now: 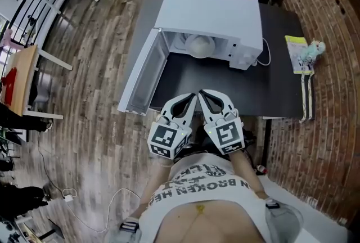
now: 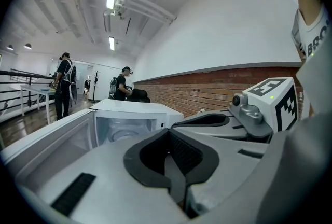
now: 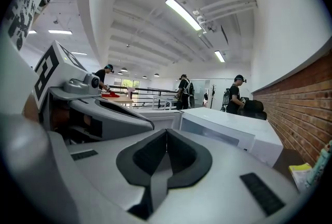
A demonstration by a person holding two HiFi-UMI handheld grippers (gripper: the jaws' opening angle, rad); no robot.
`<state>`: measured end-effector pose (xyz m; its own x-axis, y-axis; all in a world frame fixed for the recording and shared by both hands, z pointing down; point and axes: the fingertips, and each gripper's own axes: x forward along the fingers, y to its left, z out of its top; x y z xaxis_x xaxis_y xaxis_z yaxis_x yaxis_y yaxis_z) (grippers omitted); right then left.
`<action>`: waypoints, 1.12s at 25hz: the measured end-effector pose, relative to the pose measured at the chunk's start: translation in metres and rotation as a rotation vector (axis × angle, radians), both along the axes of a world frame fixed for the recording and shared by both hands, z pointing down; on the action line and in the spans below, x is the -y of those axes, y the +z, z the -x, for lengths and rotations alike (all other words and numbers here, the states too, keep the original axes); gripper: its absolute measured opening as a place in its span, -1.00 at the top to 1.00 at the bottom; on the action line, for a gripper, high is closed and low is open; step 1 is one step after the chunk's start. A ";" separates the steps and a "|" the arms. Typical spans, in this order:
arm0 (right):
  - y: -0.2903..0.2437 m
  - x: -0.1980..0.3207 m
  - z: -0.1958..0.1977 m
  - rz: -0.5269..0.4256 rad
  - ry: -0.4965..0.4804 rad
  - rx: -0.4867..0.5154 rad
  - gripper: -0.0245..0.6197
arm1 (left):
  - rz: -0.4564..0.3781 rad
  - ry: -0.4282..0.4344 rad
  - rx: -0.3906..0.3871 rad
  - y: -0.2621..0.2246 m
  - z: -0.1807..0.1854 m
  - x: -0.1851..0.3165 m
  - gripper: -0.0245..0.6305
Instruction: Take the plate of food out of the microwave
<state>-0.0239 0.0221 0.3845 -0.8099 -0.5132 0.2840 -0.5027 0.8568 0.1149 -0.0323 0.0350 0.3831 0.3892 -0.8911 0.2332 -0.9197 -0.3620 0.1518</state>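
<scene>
The microwave [image 1: 211, 14] is sitting on a dark worktop [image 1: 225, 90] with its door [image 1: 143, 73] hanging wide open toward the left of the head view. The plate of food [image 1: 200, 45] is resting inside the cavity, showing only as a pale, rounded shape against the white interior. What is lying on it is too washed out to tell. In the left gripper view the same cavity is appearing as a faint curved outline behind the open door, and nothing finer is coming through.

The left tool [image 1: 193, 97] and the right tool [image 1: 203, 94] are being held side by side above the near edge of the worktop, both pointing at the microwave and well short of its opening. The left tool [image 2: 167, 132] is clenched, its dark pads pressing together with nothing between them. The right tool [image 3: 166, 132] is likewise clenched and empty. The hands carrying them are lying hidden under the marker cubes, close against the person's shirt [image 1: 208, 180].

A yellow packet [image 1: 295, 53] is lying at the right end of the worktop, beside the brick wall [image 1: 326, 22], with a small pale object on it that is too small to identify. People [image 3: 236, 93] are standing in the background, cut off at the top edge of the head view.
</scene>
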 end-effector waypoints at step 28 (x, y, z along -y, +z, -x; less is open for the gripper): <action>0.005 0.116 -0.025 0.023 -0.005 0.033 0.90 | 0.030 -0.030 0.002 0.008 -0.016 0.118 0.91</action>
<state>0.0009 -0.0944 0.3891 -0.8214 -0.5031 0.2687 -0.5019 0.8614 0.0785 -0.0159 -0.0834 0.3907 0.3620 -0.8950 0.2607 -0.9304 -0.3296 0.1601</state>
